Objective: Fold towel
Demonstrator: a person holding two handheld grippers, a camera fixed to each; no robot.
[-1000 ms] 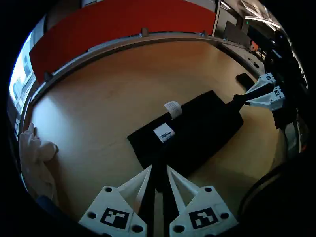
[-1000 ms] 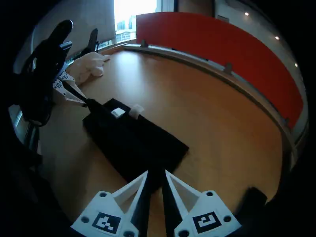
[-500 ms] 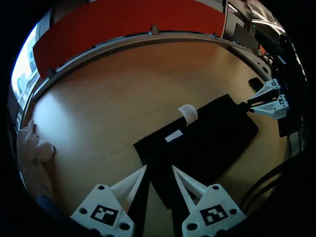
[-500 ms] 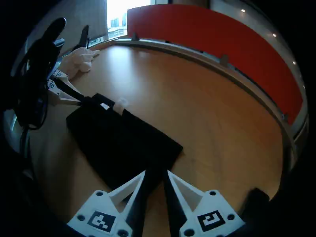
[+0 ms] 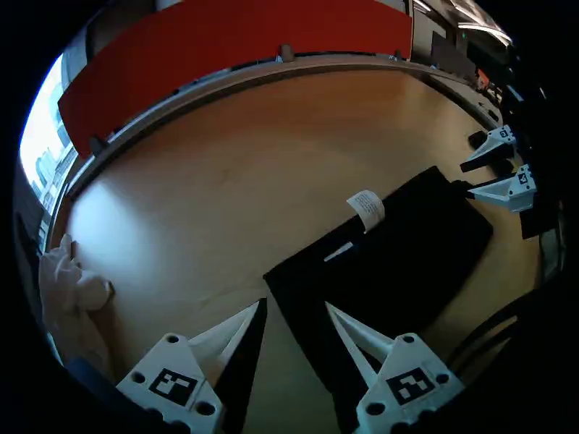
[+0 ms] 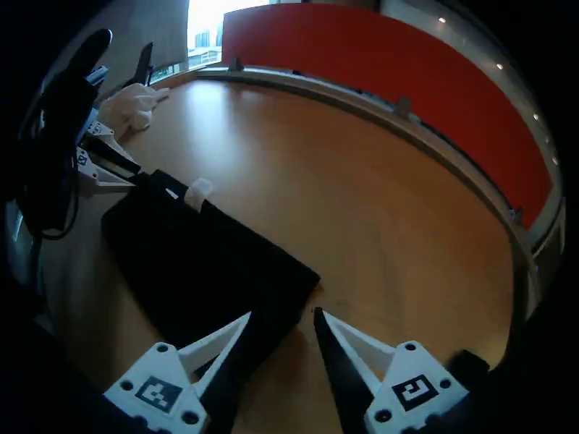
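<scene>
Towel (image 5: 405, 249) lies lengthwise between left claw (image 5: 293, 304) and right claw (image 6: 283, 312), both spread.

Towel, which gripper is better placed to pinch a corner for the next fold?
Left, probably: both are open, but the towel reaches deeper into the left gripper than the right gripper.

Matt cloth towel (image 5: 405, 253); glossy wood table (image 5: 217, 181)
</scene>
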